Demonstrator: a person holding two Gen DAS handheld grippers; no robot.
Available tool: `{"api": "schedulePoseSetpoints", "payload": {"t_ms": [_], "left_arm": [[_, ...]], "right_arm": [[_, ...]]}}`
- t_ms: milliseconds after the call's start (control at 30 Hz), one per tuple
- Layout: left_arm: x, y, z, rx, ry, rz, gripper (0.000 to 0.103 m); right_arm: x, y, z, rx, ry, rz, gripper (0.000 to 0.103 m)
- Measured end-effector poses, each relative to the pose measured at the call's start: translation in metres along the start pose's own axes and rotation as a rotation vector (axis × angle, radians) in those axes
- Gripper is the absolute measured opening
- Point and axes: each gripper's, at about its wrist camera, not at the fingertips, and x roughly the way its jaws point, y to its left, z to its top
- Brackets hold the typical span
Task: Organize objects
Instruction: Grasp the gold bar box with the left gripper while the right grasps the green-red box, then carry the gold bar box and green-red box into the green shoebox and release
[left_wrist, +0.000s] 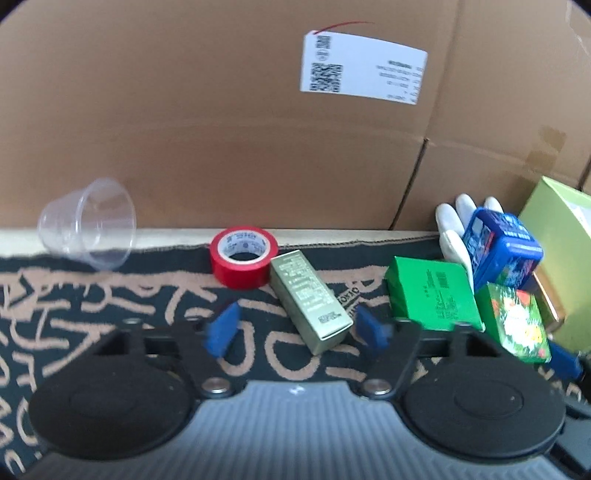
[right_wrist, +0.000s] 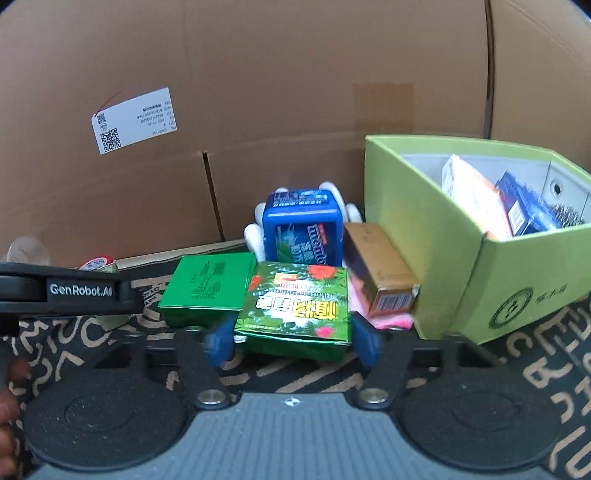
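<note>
Cardboard, thin and probably light, judging by the floral green box (right_wrist: 295, 306): lying flat on the patterned mat (right_wrist: 546, 369), just in front of the blue mint tub (right_wrist: 301, 232) and beside the plain green box (right_wrist: 208, 284). Likely denting under a hard squeeze, and looking glossy, so possibly sliding between pads. Best taken across its two short sides, low down, with moderate pressure.

Straddling that box right now: right hand-held gripper (right_wrist: 291, 339), fingers standing apart on either side, not yet clamping. Touching or not, hard to tell.

Hovering likewise with fingers spread: left hand-held gripper (left_wrist: 299, 328), framing the near end of the pale gold box (left_wrist: 310, 299), gripping nothing.

Counting what is showing:
- two green boxes, one floral, one plain
- two gold-toned boxes, the pale one touching the red tape roll (left_wrist: 243, 258), the amber one (right_wrist: 380, 269) leaning beside the lime bin (right_wrist: 461, 236)
- one mint tub, resting against one white glove (left_wrist: 454, 229)
- one tape roll
- one clear plastic cup (left_wrist: 88, 225), tipped on its side, probably crushing easily
- one pink cloth (right_wrist: 395, 321), partly hidden
- one bin, already holding at least two boxes and one steel scourer (right_wrist: 565, 214)
</note>
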Motion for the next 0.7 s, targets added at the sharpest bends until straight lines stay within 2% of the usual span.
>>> {"api": "schedulePoseSetpoints", "payload": {"t_ms": [100, 133, 267, 433, 600, 700], "left_arm": [[-0.005, 0.002, -0.003, 0.037, 0.010, -0.029, 0.028], [-0.008, 0.002, -0.005, 0.057, 0.011, -0.032, 0.023], [-0.022, -0.001, -0.020, 0.127, 0.022, -0.070, 0.022], [-0.053, -0.007, -0.050, 0.202, 0.055, -0.143, 0.022], [-0.093, -0.016, -0.087, 0.299, 0.088, -0.208, 0.022], [-0.105, -0.025, -0.095, 0.325, 0.084, -0.204, 0.028]], "right_arm": [[-0.007, -0.002, -0.004, -0.038, 0.005, 0.047, 0.067], [-0.011, -0.004, -0.006, -0.057, 0.008, 0.072, 0.067], [-0.028, -0.012, -0.016, -0.159, 0.028, 0.199, 0.067], [-0.059, -0.027, -0.037, -0.298, 0.062, 0.301, 0.067], [-0.087, -0.061, -0.053, -0.317, 0.089, 0.333, 0.067], [-0.093, -0.073, -0.057, -0.290, 0.089, 0.323, 0.072]]}}
